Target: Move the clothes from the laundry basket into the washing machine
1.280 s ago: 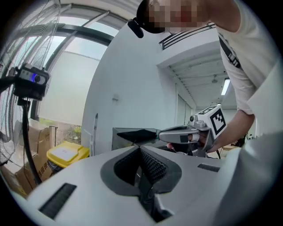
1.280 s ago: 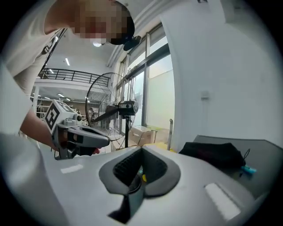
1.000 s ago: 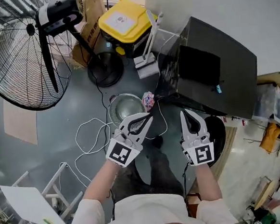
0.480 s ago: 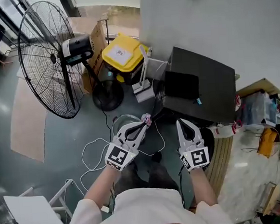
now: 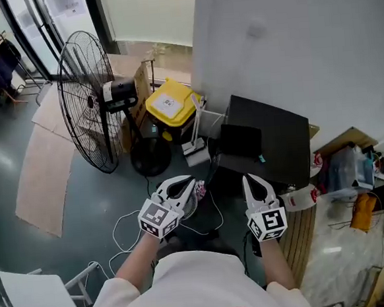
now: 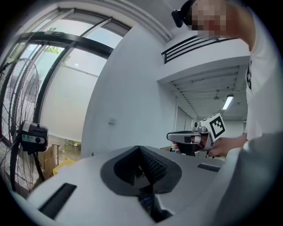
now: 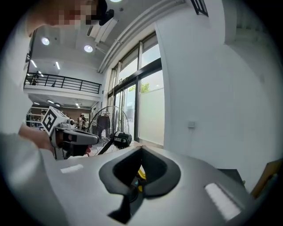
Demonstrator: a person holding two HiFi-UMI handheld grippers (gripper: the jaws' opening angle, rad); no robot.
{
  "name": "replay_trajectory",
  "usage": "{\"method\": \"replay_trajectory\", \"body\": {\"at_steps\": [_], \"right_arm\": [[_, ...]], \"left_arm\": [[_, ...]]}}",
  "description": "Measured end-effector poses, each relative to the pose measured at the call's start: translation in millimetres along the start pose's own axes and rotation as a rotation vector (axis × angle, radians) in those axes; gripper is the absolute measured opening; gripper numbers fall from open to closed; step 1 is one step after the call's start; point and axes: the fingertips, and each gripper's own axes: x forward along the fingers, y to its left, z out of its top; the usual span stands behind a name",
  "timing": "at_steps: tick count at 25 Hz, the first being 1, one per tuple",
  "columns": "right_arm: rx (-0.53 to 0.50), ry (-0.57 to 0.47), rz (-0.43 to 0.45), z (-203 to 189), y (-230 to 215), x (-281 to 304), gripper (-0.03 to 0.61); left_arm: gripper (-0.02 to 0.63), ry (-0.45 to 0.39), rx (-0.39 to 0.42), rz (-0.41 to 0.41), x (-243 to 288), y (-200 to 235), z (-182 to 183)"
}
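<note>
Head view: a person holds the left gripper [image 5: 189,182] and the right gripper [image 5: 248,179] side by side, each with jaws pressed together and empty. No clothes, laundry basket or washing machine can be told for certain, so progress cannot be judged.

A small pink patterned scrap [image 5: 201,190] lies just beyond the left gripper, and a loose white cable [image 5: 122,228] loops on the floor below it. A black box-shaped cabinet [image 5: 270,140] stands ahead of the right gripper.

Left gripper view: the jaws meet on nothing. A tall black wire floor fan [image 6: 17,132] stands to their left.

Right gripper view: the jaws meet on nothing, with a white wall ahead.

Two tongs are in view, the left tongs [image 5: 191,181] and the right tongs [image 5: 248,179]. There are also one big fan [image 5: 108,96], one yellow bin [image 5: 170,105] and one black cabinet [image 5: 274,143].
</note>
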Motion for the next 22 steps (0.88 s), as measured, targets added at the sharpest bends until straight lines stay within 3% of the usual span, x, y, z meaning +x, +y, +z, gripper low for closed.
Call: {"method": "replay_trajectory", "body": {"at_steps": [4, 11, 16, 22], "right_arm": [[-0.011, 0.003, -0.013, 17, -4, -14, 0.011], [-0.001, -0.029, -0.036, 41, -12, -33, 0.011], [0.031, -0.040, -0.045, 45, -15, -47, 0.011], [0.002, -0.052, -0.056, 47, -21, -59, 0.011]], "left_arm": [[0.005, -0.016, -0.017, 0.008, -9, -6, 27], [0.005, -0.015, 0.026, 0.031, -18, -7, 54], [0.006, -0.031, 0.060, 0.058, -22, -5, 64], [0.006, -0.031, 0.079, 0.078, -24, -7, 63]]}}
